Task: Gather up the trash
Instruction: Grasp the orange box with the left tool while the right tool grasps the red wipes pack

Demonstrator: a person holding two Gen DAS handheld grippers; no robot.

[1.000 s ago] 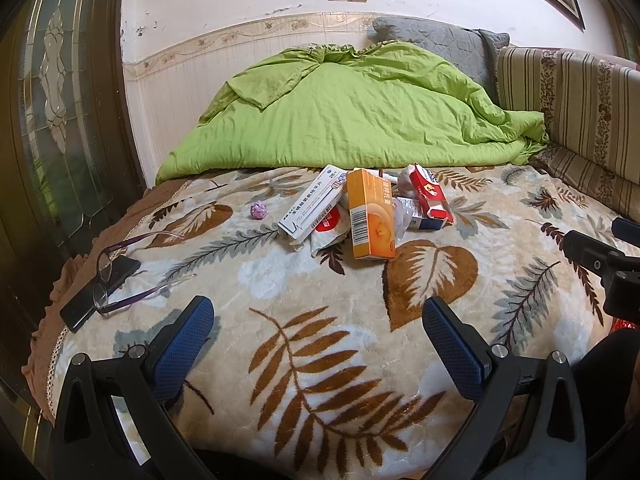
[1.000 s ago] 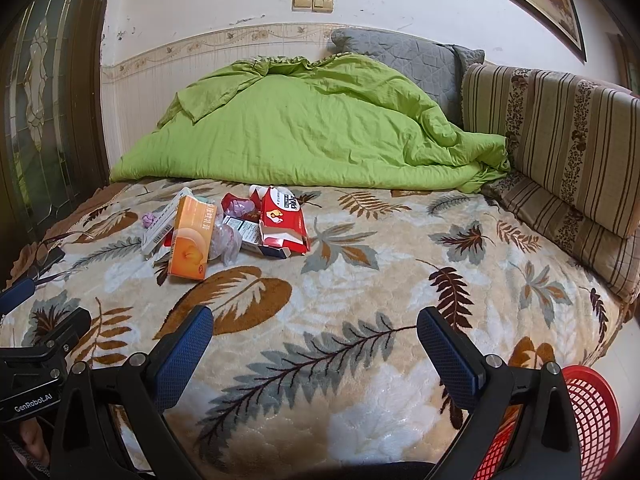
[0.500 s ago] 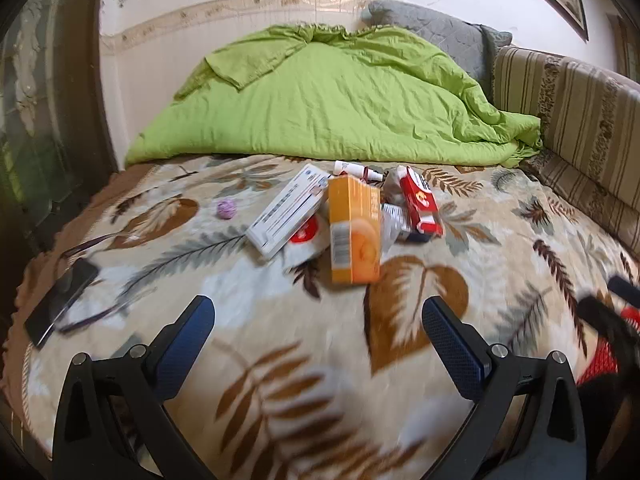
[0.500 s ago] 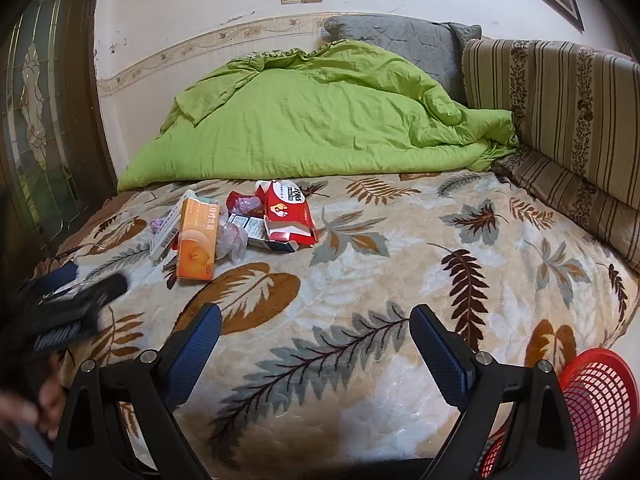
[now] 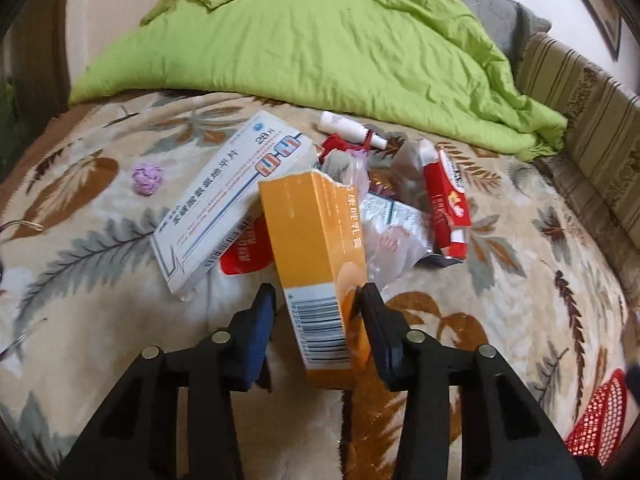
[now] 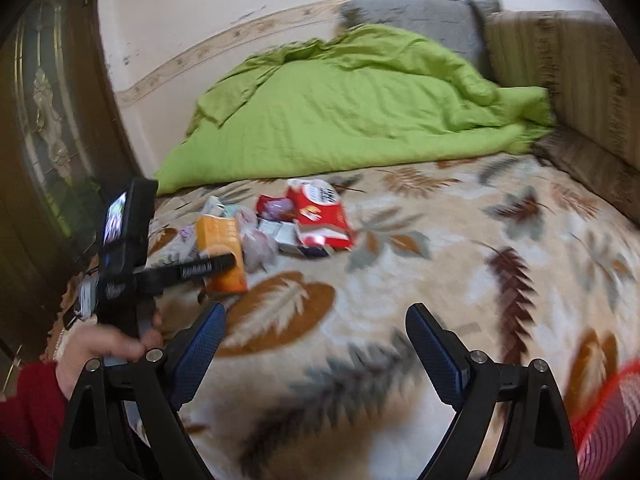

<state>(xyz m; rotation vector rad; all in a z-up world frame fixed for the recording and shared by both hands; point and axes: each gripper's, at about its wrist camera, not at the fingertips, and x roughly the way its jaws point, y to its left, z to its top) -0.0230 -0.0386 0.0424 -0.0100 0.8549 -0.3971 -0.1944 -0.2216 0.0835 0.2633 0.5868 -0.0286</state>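
Soft daylight, fisheye warp, motion blur

The white medicine box reads "28" near its blue logo.

Orange box — torn top, barcode up; atop trash pile on bed.

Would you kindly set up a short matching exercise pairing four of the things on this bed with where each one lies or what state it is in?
Things:
1. orange box
2. purple ball
3. white bottle
4. red basket

Places:
A. beside the green quilt's edge
B. off the bed's near right corner
C. between the left gripper fingers
D. alone, left of the pile

Pairs: 1-C, 2-D, 3-A, 4-B
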